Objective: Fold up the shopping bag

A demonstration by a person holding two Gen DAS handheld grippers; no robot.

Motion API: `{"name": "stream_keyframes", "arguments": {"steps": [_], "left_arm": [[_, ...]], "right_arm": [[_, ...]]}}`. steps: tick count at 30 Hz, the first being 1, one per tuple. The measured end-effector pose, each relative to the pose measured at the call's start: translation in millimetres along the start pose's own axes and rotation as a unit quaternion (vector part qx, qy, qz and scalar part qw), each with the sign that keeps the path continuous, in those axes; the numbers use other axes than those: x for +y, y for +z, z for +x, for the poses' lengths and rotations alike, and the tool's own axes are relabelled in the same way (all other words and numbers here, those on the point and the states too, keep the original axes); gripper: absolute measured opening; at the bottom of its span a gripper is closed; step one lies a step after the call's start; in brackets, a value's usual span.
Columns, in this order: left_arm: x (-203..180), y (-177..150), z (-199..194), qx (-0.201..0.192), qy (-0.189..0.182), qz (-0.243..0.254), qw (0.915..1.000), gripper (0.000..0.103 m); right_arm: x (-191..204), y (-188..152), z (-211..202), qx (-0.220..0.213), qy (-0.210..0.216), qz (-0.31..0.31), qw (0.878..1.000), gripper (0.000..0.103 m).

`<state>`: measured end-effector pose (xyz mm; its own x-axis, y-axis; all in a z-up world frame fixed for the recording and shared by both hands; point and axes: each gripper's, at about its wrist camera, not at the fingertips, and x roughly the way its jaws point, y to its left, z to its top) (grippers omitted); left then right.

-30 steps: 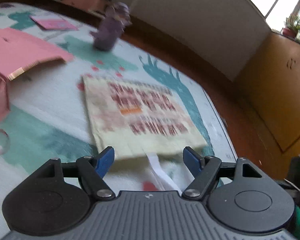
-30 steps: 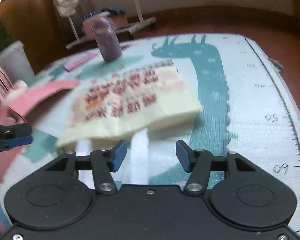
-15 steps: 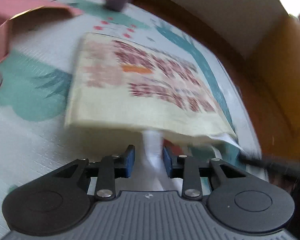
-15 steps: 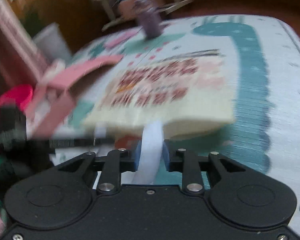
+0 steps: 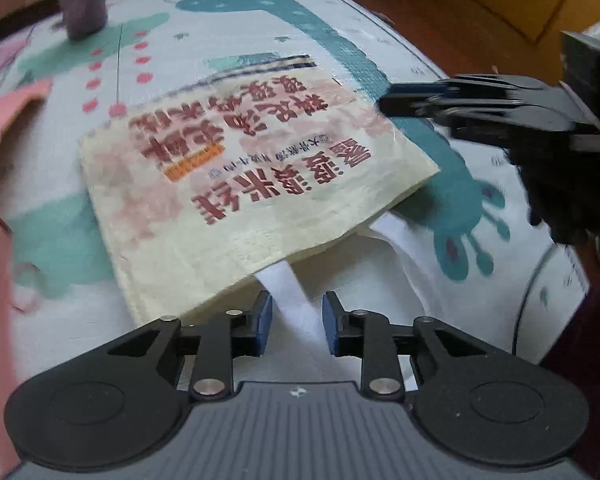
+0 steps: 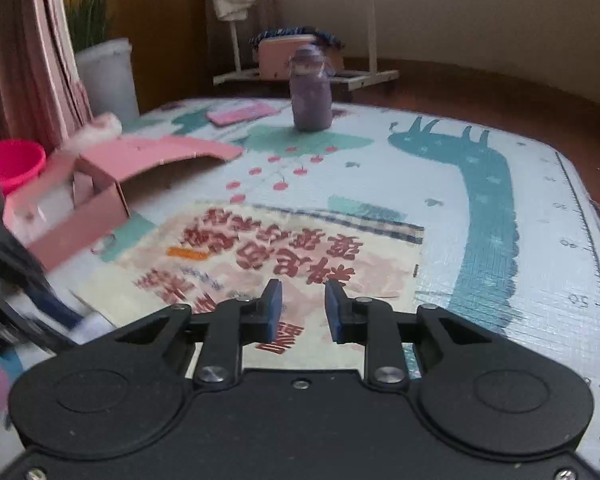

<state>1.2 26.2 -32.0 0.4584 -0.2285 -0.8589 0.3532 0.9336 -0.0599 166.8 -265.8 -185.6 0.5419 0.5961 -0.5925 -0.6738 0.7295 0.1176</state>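
The cream shopping bag [image 5: 240,184] lies flat on the play mat [image 6: 500,320], nearer its right edge. Its white handle [image 5: 288,288] sits loose between the left tongs [image 5: 296,316], which have just eased apart. The right tongs [image 6: 302,310] hover part-open over the bag, holding nothing.

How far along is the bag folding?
Barely begun. Done: the shopping bag is spread out print-side up on the mat, with no fold in it yet. In hand: the left tool, its jaws just opening, has a white handle loosely between them. Left: every fold.
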Motion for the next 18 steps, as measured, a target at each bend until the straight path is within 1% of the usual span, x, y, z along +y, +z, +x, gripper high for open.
{"name": "stream_keyframes", "arguments": {"steps": [1, 2, 3, 4, 5, 7, 8, 9, 10, 11, 12, 13, 15, 17, 18], "left_arm": [[5, 4, 0, -0.016, 0.012, -0.010, 0.9998, 0.035], [13, 10, -3, -0.052, 0.026, -0.044, 0.9973, 0.049], [16, 10, -6, -0.078, 0.026, -0.069, 0.9943, 0.054], [16, 11, -3, -0.103, 0.027, -0.081, 0.9910, 0.055], [15, 12, 1, -0.128, 0.028, -0.093, 0.9870, 0.055], [9, 9, 11, -0.163, 0.012, -0.098, 0.9817, 0.055], [4, 5, 31, -0.170, 0.004, -0.096, 0.9807, 0.054], [0, 4, 54, -0.121, 0.013, -0.095, 0.9880, 0.054], [-9, -1, 71, -0.058, 0.031, -0.073, 0.9952, 0.056], [-19, -2, 84, -0.053, 0.026, -0.032, 0.9977, 0.056], [-29, -2, 96, -0.053, 0.018, 0.010, 0.9984, 0.057], [-31, 1, 102, -0.056, 0.020, 0.014, 0.9981, 0.057], [-21, 20, 125, -0.088, 0.047, -0.013, 0.9949, 0.057], [-4, 32, 142, -0.123, 0.050, -0.042, 0.9902, 0.057], [4, 39, 156, -0.130, 0.054, -0.052, 0.9887, 0.057]], "right_arm": [[2, -2, 5, 0.015, -0.003, -0.007, 1.000, 0.024], [5, -7, 13, 0.045, -0.005, -0.020, 0.999, 0.024], [8, -13, 22, 0.080, -0.008, -0.033, 0.996, 0.024], [11, -18, 27, 0.102, -0.010, -0.042, 0.994, 0.024], [14, -21, 29, 0.112, -0.012, -0.056, 0.992, 0.024], [15, -21, 28, 0.125, -0.012, -0.064, 0.990, 0.024], [14, -18, 23, 0.120, -0.015, -0.064, 0.991, 0.024], [13, -14, 19, 0.105, -0.017, -0.061, 0.992, 0.024], [12, -11, 15, 0.089, -0.015, -0.058, 0.994, 0.024], [12, -7, 11, 0.069, -0.018, -0.058, 0.996, 0.024], [12, -3, 8, 0.049, -0.021, -0.061, 0.997, 0.024], [14, -1, 8, 0.037, -0.020, -0.063, 0.997, 0.024], [20, 4, 14, 0.026, -0.014, -0.074, 0.997, 0.024], [25, 7, 23, 0.033, -0.013, -0.085, 0.996, 0.024], [26, 8, 29, 0.037, -0.012, -0.086, 0.995, 0.024]]}}
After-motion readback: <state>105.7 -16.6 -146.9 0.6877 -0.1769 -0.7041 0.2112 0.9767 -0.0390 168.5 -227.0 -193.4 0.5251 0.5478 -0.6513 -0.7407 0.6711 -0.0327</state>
